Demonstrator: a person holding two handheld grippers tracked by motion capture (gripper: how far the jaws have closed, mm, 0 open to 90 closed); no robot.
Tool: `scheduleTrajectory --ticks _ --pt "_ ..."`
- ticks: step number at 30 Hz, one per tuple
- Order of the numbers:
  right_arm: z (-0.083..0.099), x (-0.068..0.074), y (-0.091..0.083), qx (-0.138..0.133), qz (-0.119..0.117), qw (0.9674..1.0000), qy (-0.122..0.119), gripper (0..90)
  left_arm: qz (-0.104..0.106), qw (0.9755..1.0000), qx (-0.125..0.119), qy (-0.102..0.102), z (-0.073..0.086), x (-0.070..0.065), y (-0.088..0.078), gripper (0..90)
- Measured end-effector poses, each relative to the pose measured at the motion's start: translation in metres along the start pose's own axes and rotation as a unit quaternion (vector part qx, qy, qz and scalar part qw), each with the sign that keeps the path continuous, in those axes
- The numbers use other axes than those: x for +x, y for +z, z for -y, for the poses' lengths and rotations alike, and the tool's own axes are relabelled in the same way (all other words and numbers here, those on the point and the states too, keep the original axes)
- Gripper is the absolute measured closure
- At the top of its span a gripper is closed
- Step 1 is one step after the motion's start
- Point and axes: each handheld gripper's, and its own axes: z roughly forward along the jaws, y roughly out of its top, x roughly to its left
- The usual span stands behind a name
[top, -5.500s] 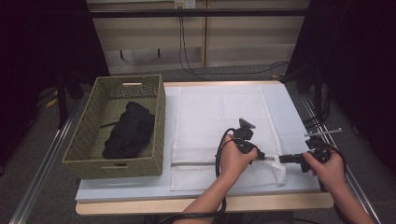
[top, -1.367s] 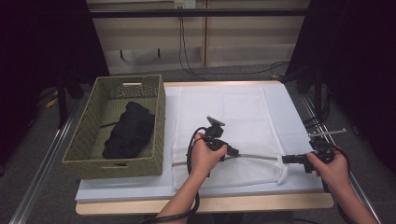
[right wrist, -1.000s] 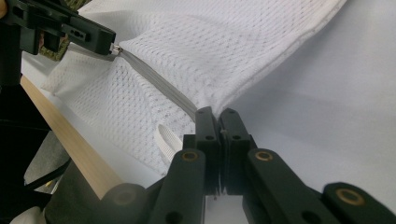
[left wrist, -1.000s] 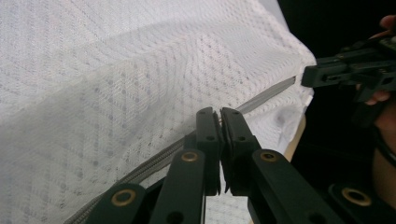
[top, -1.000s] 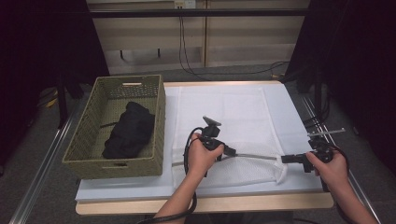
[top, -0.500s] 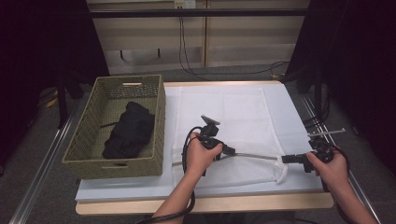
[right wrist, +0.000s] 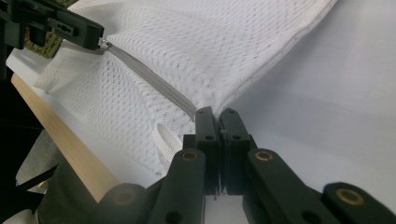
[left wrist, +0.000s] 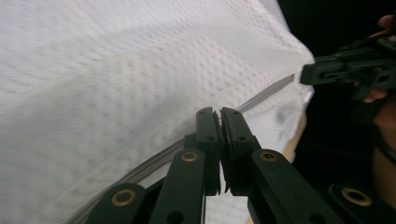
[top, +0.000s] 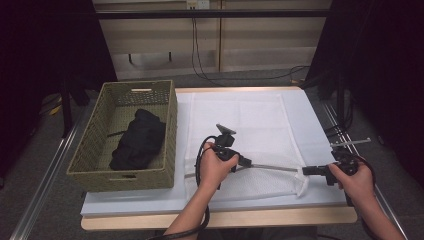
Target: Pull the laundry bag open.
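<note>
White cloth covers the surface point(top: 315, 125) in a dim room, with a wicker basket point(top: 95, 155) holding dark clothing point(top: 137, 142) at its left side. A white mesh laundry bag point(top: 240, 120) lies flat in the middle, its grey zipper point(top: 275, 168) along the near edge. The left tongs point(top: 246, 162) are closed on the zipper pull, and the right tongs point(top: 306, 171) are closed on the bag's corner at the zipper's end. To run the zip cleanly, the right should keep the corner taut while the left draws the pull straight along the line of the teeth, low and without lifting the mesh
</note>
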Motion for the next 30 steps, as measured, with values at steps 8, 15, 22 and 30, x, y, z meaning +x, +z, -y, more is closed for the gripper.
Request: scheduleTrajectory --ticks 8,15,22,30 --pt "-0.002 -0.002 0.001 -0.001 -0.007 1.0 0.002 88.6 0.006 0.9999 0.0 -0.011 0.001 0.006 -0.004 87.0" --pt "-0.004 -0.003 0.001 -0.002 -0.001 1.0 0.001 88.6 0.004 0.9998 -0.009 -0.019 0.003 0.011 -0.013 87.0" --pt "-0.007 -0.005 0.004 -0.001 0.001 1.0 -0.001 88.6 0.001 0.9995 -0.015 -0.03 0.008 0.014 -0.017 87.0" --pt "-0.008 -0.004 0.006 0.004 -0.003 1.0 0.001 88.5 -0.003 0.9995 -0.013 -0.03 0.011 0.02 -0.023 87.0"
